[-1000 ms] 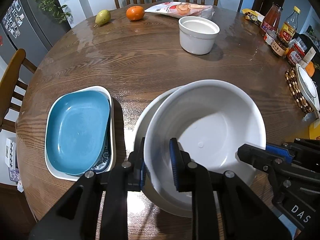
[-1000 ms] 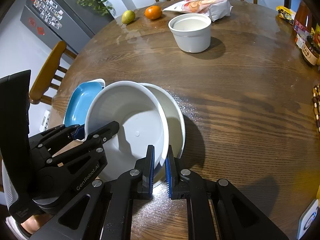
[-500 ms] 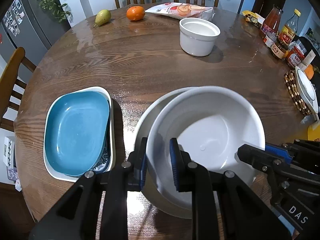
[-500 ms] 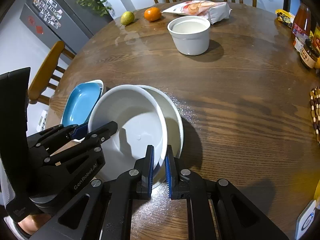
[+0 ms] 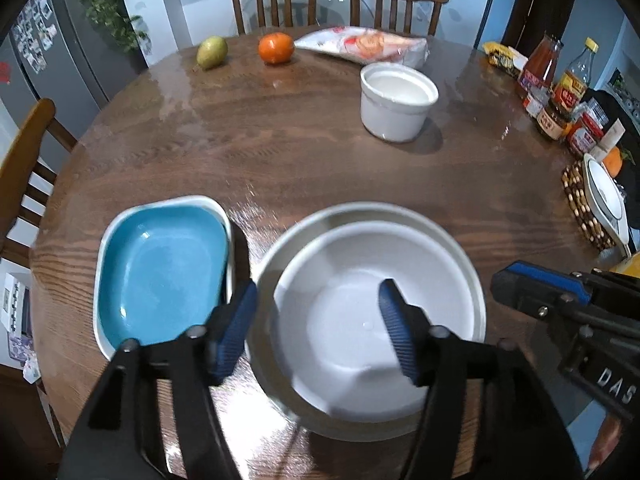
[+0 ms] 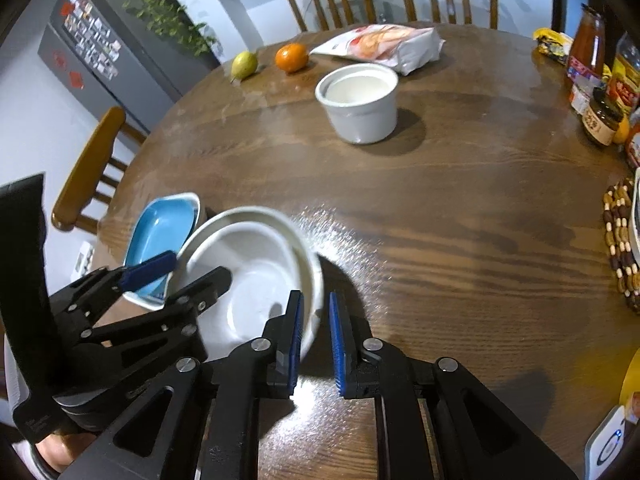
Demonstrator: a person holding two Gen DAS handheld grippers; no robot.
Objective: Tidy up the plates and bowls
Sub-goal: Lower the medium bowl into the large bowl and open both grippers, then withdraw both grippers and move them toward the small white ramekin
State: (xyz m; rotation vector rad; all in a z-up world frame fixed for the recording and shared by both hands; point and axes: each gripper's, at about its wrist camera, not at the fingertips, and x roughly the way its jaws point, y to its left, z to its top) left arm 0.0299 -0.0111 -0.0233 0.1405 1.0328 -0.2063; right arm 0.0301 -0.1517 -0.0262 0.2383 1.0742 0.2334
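Observation:
A white bowl (image 5: 352,320) sits nested inside a larger white bowl (image 5: 460,264) on the round wooden table (image 5: 300,152). My left gripper (image 5: 316,332) straddles the bowls' left rims. Its jaws are opening and the pads stand clear of them. In the right wrist view my right gripper (image 6: 316,336) has the right rim of the larger bowl (image 6: 310,256) between its fingers. Those jaws are opening too, with a gap at the pads. To the left a blue dish (image 5: 160,268) lies in a white rectangular dish (image 5: 192,201). A white pot (image 5: 396,100) stands farther back.
At the far edge of the table lie a pear (image 5: 212,52), an orange (image 5: 275,47) and a snack bag (image 5: 360,44). Bottles and jars (image 5: 560,92) line the right edge, beside a beaded mat (image 5: 580,204) bearing a plate. Wooden chairs (image 5: 276,0) surround the table.
Both grippers have let go of the smaller white bowl, and it has settled level inside the larger one. The left jaws spread wide and the right jaws parted slightly.

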